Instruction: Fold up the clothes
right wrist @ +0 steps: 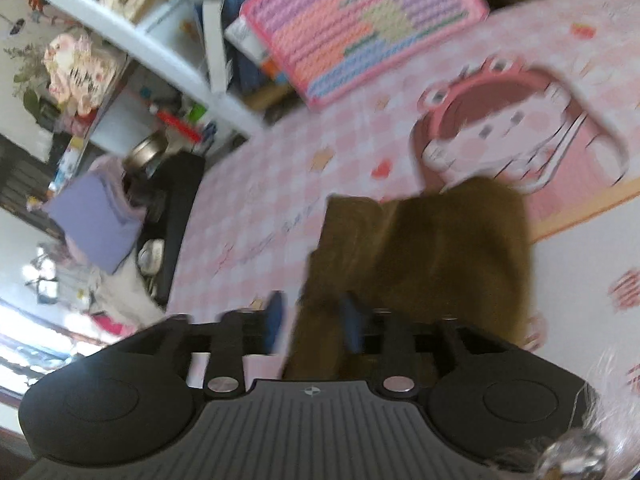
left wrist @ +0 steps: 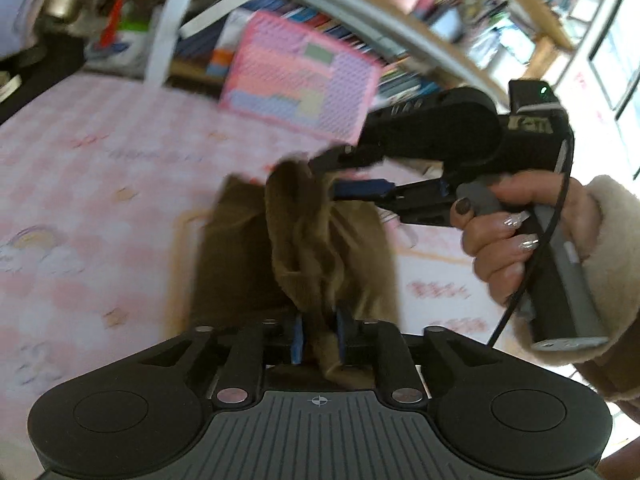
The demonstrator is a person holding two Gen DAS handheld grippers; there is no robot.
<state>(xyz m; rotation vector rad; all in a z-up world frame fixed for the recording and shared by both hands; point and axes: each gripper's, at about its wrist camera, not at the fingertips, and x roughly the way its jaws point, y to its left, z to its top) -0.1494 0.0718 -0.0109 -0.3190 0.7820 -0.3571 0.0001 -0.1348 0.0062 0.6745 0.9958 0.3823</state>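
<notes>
A: Where is the brown garment [left wrist: 304, 240]?
B: Bunched up on the pink checked bench [left wrist: 100, 184], lying partly over the cartoon print [right wrist: 520, 132] on its cover. Both views are blurred.

A: And the left tool [left wrist: 319, 334]?
B: Its blue pads stand a little apart with a fold of the cloth running between them; whether they press on it I cannot tell.

A: The right tool [left wrist: 340, 176]?
B: Seen from the left wrist, its fingers are parted around the top of the bunched cloth. In its own view the left pad stands clear of the fabric, so it looks open. A hand [left wrist: 504, 236] in a fleecy sleeve [left wrist: 608, 220] holds its grip.

A: What crowds the bench?
B: A pink patterned board [left wrist: 304, 80] leans at the far edge against a white shelf frame [left wrist: 164, 40] full of books. A lilac box [right wrist: 92, 224] and a metal tin [right wrist: 146, 152] sit beyond the bench's left edge.
</notes>
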